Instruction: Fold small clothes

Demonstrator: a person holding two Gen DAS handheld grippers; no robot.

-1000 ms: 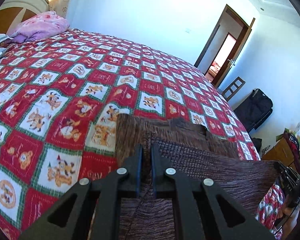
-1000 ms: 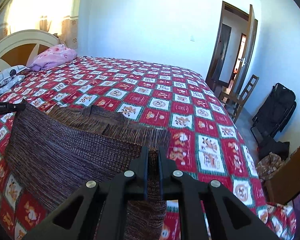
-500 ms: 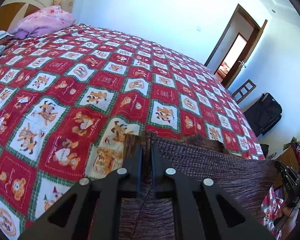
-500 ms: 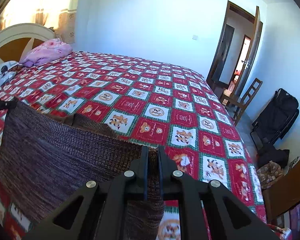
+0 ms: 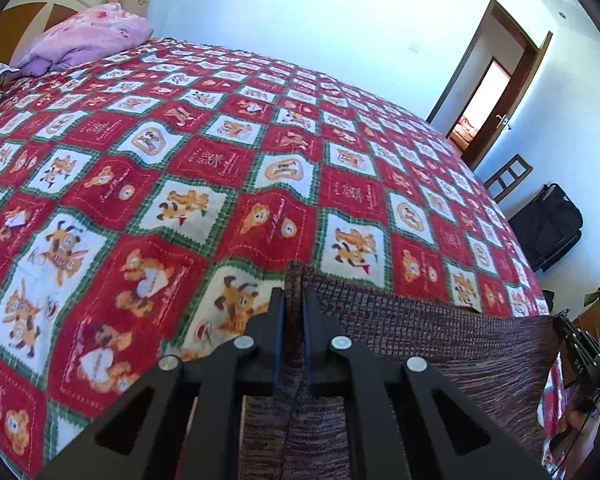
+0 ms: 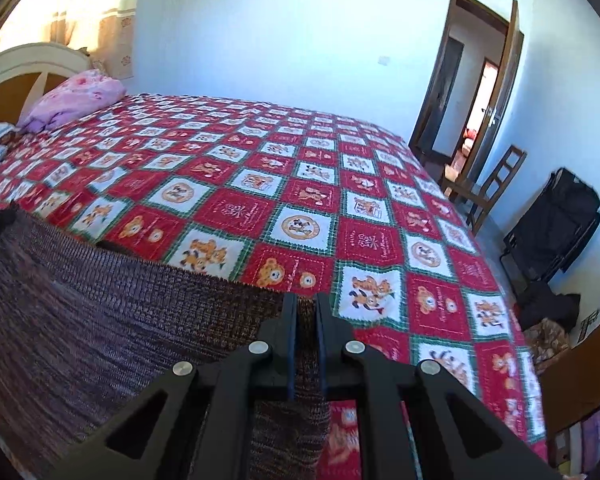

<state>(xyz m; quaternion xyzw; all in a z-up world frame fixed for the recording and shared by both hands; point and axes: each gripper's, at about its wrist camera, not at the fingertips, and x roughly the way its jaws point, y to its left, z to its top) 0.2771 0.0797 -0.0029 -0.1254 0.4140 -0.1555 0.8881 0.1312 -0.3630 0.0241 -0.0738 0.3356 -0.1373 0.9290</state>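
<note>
A wide bed [image 5: 228, 184] fills most of the room, covered by a red, white and green patchwork quilt [image 6: 300, 216] with cartoon animals. Ahead of both grippers the quilt runs flat and bare all the way up to a pink pillow [image 5: 88, 36] against the headboard [image 6: 24, 76]. On the right side the bed edge drops off toward an open door [image 6: 480, 92], a wooden chair [image 6: 488, 188] and a black bag [image 6: 556, 224] by the wall, all well apart from the work.

The left gripper [image 5: 294, 308] has its jaws drawn nearly together, with only a thin strip between them, and that strip is filled by a pinched corner of a dark brown knitted cloth [image 5: 420, 332]. The right gripper [image 6: 306, 312] stands the same way, jaws almost closed on the cloth's other upper corner [image 6: 120, 312].

Between the two grips the cloth's top edge is pulled out straight, lifted above the quilt near the foot of the bed, and the fabric hangs down from it toward the cameras. In the left wrist view the edge runs rightward to the other gripper at the frame's far side; in the right wrist view it runs leftward likewise.
</note>
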